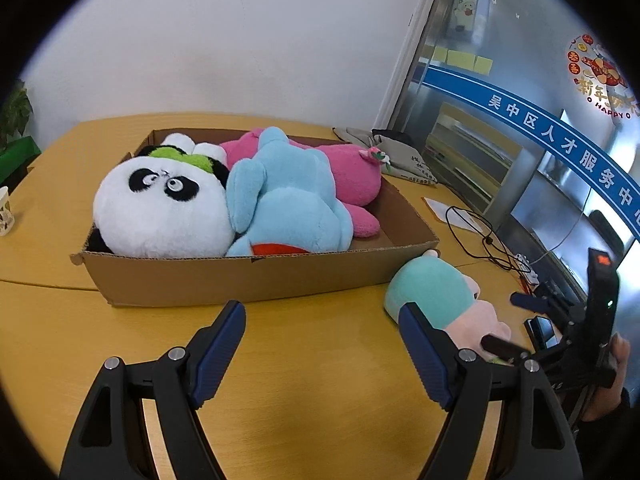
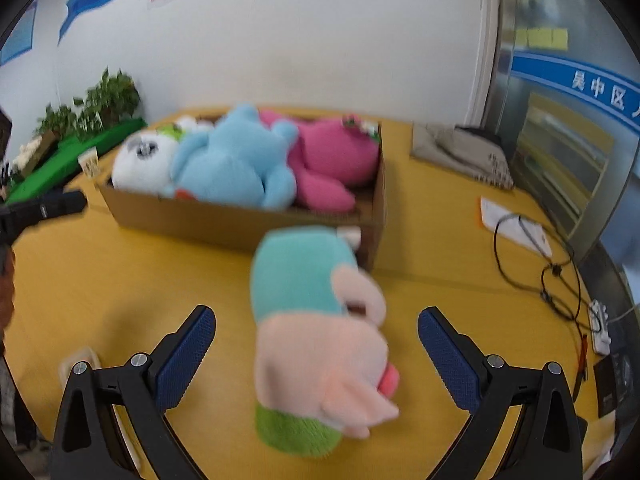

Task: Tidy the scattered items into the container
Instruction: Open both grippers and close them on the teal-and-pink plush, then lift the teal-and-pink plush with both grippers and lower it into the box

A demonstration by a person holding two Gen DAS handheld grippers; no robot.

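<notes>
Right hand-held gripper (image 2: 316, 340): held open over the tabletop, its blue pads standing either side of the teal-and-pink plush toy (image 2: 312, 320) without touching it.
Left hand-held gripper (image 1: 320, 344): also wide open and empty, with only bare tabletop (image 1: 320, 380) between its pads.
Plush toy: lying on the tabletop just outside the near right corner of the cardboard box (image 1: 240, 280), the one toy seen outside it.
Box contents: a panda (image 1: 160, 208), a blue plush (image 1: 292, 200) and a pink plush (image 1: 352, 176) are already packed in, filling most of it.
Step in hand: the approach to the last loose toy is judged under way.
Next move: the right pads are to be lowered around the soft body and closed, then the toy lifted over the box wall into the free right end.
</notes>
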